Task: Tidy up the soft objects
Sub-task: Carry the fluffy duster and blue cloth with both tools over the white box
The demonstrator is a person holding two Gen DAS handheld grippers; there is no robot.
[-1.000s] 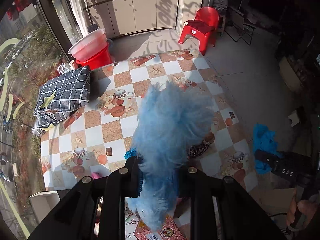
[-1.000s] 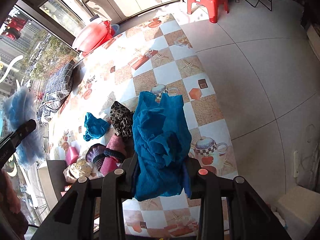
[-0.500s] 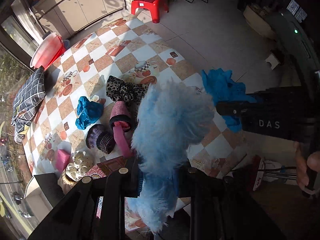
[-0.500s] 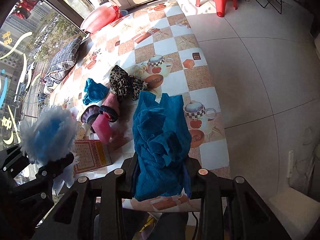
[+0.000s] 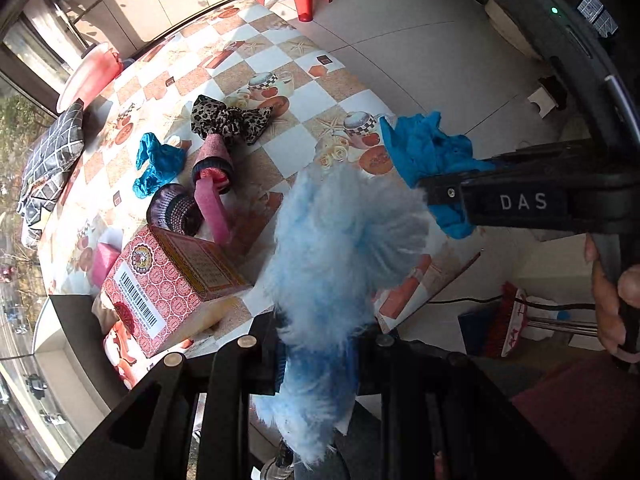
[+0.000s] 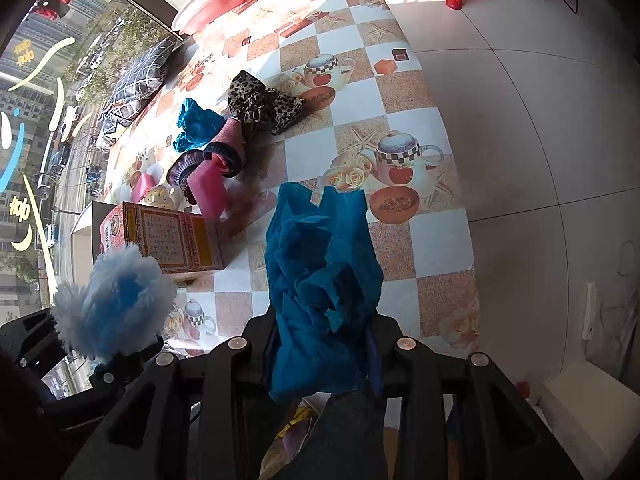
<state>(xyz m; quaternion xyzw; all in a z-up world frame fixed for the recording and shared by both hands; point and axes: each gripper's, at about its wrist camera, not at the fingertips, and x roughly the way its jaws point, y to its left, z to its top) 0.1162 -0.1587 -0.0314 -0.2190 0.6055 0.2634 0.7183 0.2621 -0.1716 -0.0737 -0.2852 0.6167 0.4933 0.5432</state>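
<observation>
Measured from the patterned red box (image 5: 176, 276) near the table's (image 5: 304, 100) near edge, both hands have swung in over the last second. A second ago the left camera looked at the far, bare end of the table. Now the box sits just left of the left gripper (image 5: 316, 360), whose fingers are clamped on a fluffy light-blue duster (image 5: 344, 248), hanging over the table edge right of the box. Further right, the right gripper (image 6: 320, 344) has its fingers shut on a crumpled teal cloth (image 6: 320, 264); it too has drifted toward the box. Both soft items look on their way to a drop-off, not yet released.

The box lies closed, so its contents cannot be told. Behind it on the table remain the pink sock (image 5: 210, 184), a second teal cloth (image 5: 156, 164) and a leopard-print scarf (image 5: 228, 120).
</observation>
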